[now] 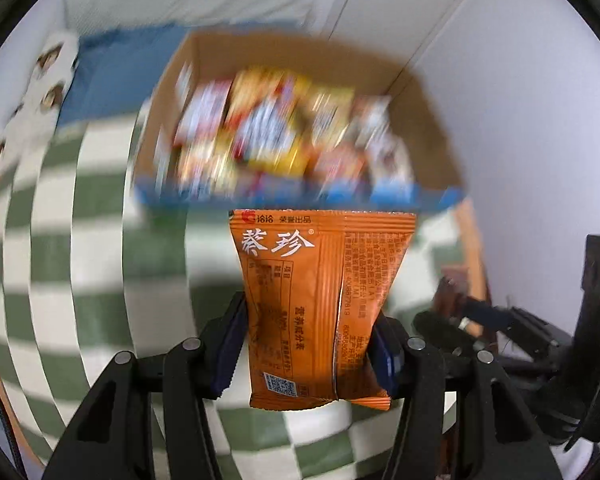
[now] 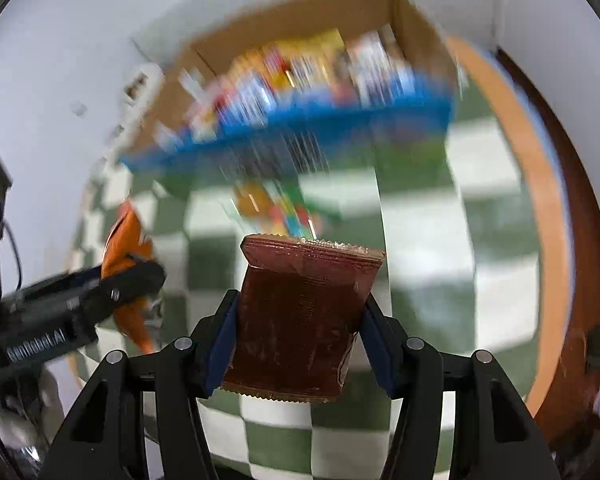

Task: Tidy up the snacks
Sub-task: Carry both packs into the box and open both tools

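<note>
Snacks [image 1: 276, 128] in cardboard box [image 1: 420, 120] smeared by motion blur, perhaps packets, labels unreadable

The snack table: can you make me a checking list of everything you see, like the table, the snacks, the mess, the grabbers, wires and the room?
Surface: green-and-white checked cloth on a round table.
Job's things: orange packet; brown packet; cardboard box, blue front edge, full of blurred snacks.
Clutter: colourful packet on the cloth, blurred.
Grippers: left gripper shut on the orange packet; right gripper shut on the brown packet.
Cables: thin black cable near the left gripper.
Surroundings: white wall; patterned pillow.
</note>
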A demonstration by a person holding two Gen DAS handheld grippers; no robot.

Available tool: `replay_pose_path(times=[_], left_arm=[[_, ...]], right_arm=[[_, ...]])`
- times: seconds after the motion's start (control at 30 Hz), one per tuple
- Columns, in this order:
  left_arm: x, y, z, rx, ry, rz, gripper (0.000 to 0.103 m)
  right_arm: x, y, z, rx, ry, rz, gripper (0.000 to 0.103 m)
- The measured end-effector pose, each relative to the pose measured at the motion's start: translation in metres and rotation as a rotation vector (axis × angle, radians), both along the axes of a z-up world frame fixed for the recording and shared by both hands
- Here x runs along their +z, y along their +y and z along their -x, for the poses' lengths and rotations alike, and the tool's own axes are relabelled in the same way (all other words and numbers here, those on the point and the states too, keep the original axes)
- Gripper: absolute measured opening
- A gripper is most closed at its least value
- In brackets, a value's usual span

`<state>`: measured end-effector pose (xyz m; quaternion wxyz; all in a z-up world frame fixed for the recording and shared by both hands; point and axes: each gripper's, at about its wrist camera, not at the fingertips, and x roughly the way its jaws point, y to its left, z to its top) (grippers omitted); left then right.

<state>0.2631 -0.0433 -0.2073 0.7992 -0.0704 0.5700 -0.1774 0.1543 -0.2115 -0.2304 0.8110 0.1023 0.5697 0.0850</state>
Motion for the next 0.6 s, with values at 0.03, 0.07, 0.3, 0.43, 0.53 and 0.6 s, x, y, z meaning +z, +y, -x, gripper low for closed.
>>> replay_pose_path(times=[0.03,0.07,0.3,0.43,0.53,0.6], left_arm=[[0.011,-0.005,-0.012,-0.001,-0.013,0.012,0.052],[0.023,-0.009,-0.030,-0.005,-0.027,0.016,0.052],[0.015,-0.031,-0.135,-0.011,0.047,-0.022,0.053],[-0.032,-0.034,-0.165,0.005,0.145,-0.070,0.053],[-0.069,-0.033,-0.181,0.019,0.218,-0.097,0.053],[-0.082,-0.035,-0.186,0.023,0.258,-0.097,0.053]], right_arm=[[0.016,-0.004,-0.016,0.011,-0.024,-0.008,0.060],[0.029,-0.006,-0.033,0.021,-0.045,-0.013,0.060],[0.070,-0.014,-0.142,0.032,-0.099,0.052,0.060],[0.050,-0.022,-0.198,0.026,-0.039,0.111,0.060],[0.024,-0.024,-0.226,0.026,0.024,0.154,0.060],[0.005,-0.024,-0.234,0.032,0.066,0.186,0.060]])
